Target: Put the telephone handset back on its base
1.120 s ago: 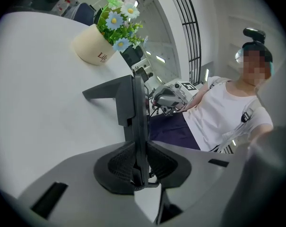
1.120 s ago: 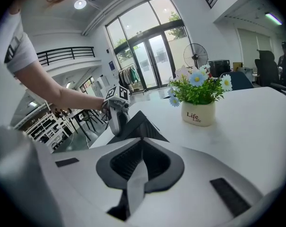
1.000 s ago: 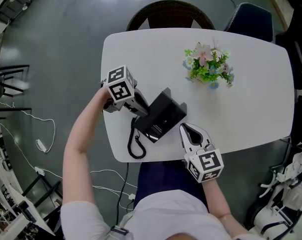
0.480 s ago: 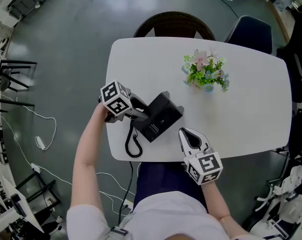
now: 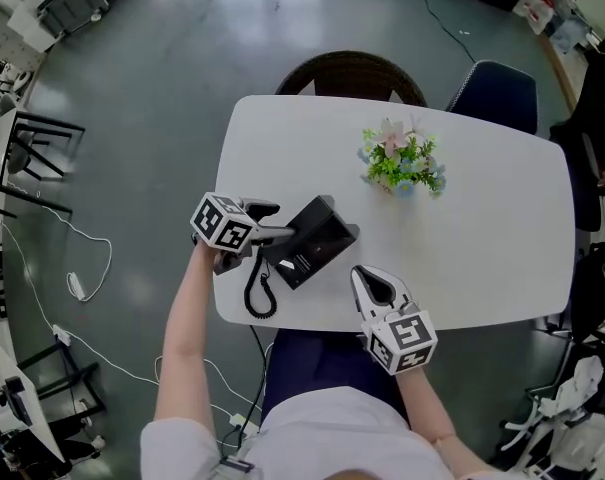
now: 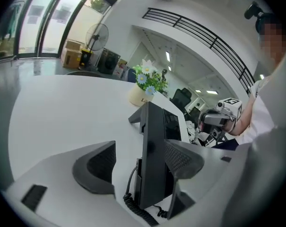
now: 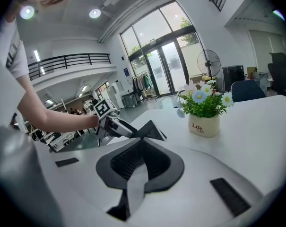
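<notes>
The black telephone base (image 5: 322, 240) stands near the white table's (image 5: 482, 228) front-left edge. Its handset (image 6: 153, 155) lies along the base's left side, and a coiled cord (image 5: 254, 293) trails toward the table edge. My left gripper (image 5: 272, 223) reaches in from the left, and its jaws are opening. In the left gripper view (image 6: 139, 150) the handset stands between the spread pads: the left pad is clear of it, the right pad close beside it. My right gripper (image 5: 367, 276) rests at the front edge, shut and empty, with pads that meet in its own view (image 7: 140, 160).
A small pot of flowers (image 5: 400, 160) stands at the back middle of the table. Behind the table stand a dark wicker chair (image 5: 352, 73) and a blue chair (image 5: 497, 93). The table edge runs just left of the phone, and cables lie on the floor (image 5: 77, 268).
The left gripper's jaws have spread apart from the handset, and the gripper has swung round to the phone's left. The right gripper stays where it was.
</notes>
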The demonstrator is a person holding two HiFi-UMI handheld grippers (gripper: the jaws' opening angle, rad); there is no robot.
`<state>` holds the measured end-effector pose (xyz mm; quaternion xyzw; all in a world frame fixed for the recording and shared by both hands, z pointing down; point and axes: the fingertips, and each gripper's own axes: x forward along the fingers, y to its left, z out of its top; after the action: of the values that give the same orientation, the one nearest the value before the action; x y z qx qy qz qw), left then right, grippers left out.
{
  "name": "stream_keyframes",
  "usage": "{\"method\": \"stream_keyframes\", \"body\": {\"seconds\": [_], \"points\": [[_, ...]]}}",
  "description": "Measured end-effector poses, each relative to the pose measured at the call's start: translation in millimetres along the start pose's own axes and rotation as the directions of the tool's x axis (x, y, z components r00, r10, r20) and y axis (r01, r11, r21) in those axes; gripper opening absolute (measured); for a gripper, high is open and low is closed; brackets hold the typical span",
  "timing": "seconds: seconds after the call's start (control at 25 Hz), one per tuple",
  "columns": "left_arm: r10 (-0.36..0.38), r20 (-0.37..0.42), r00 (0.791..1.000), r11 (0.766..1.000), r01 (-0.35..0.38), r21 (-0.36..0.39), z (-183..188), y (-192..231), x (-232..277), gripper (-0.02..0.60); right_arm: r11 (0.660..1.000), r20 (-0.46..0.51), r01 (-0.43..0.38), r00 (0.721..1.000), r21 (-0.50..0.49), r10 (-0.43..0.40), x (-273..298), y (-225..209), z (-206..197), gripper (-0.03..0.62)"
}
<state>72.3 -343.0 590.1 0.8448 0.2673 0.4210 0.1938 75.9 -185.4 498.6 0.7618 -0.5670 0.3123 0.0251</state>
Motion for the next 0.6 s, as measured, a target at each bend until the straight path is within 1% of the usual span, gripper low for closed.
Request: {"method": "stream_keyframes", "body": {"seconds": [0.08,0.16,0.24,0.32,0.44,0.52,0.6], "points": [[0.052,0.056,0.997,0.998,-0.05,-0.027,0.1,-1.3,-6.2,0.321,1.0,0.004,-0.01,1.0,-0.011,0.01,-2.5,-0.5,0.5,0.037],[0.103,0.109,0.989,0.994,-0.097,-0.059,-1.3,-3.5,-14.0,0.322,1.0,0.007,-0.019,1.0,-0.02,0.019,-4.8,-2.1,0.7,0.037],[0.144,0.164,0.976,0.986,-0.127,-0.108,-3.7,-7.0,-23.2,0.321,0.999,0.01,-0.031,0.999,-0.028,0.031,-6.5,-3.3,0.8,0.037],[0.178,0.229,0.957,0.976,-0.142,-0.164,-5.0,-12.3,-33.3,0.321,0.998,0.013,-0.046,0.999,-0.037,0.046,-7.4,-4.5,1.2,0.037],[0.234,0.337,0.912,0.957,-0.154,-0.247,-7.6,-23.3,-50.6,0.321,0.996,0.015,-0.074,0.997,-0.056,0.075,-7.5,-5.5,2.8,0.037],[0.256,0.41,0.875,0.944,-0.135,-0.302,-12.7,-35.0,-60.5,0.321,0.993,0.018,-0.094,0.995,-0.067,0.096,-9.1,-4.5,2.9,0.037],[0.27,0.482,0.833,0.935,-0.107,-0.338,-17.4,-50.7,-68.2,0.321,0.99,0.022,-0.114,0.993,-0.079,0.116,-12.8,-3.2,1.3,0.037]]}}
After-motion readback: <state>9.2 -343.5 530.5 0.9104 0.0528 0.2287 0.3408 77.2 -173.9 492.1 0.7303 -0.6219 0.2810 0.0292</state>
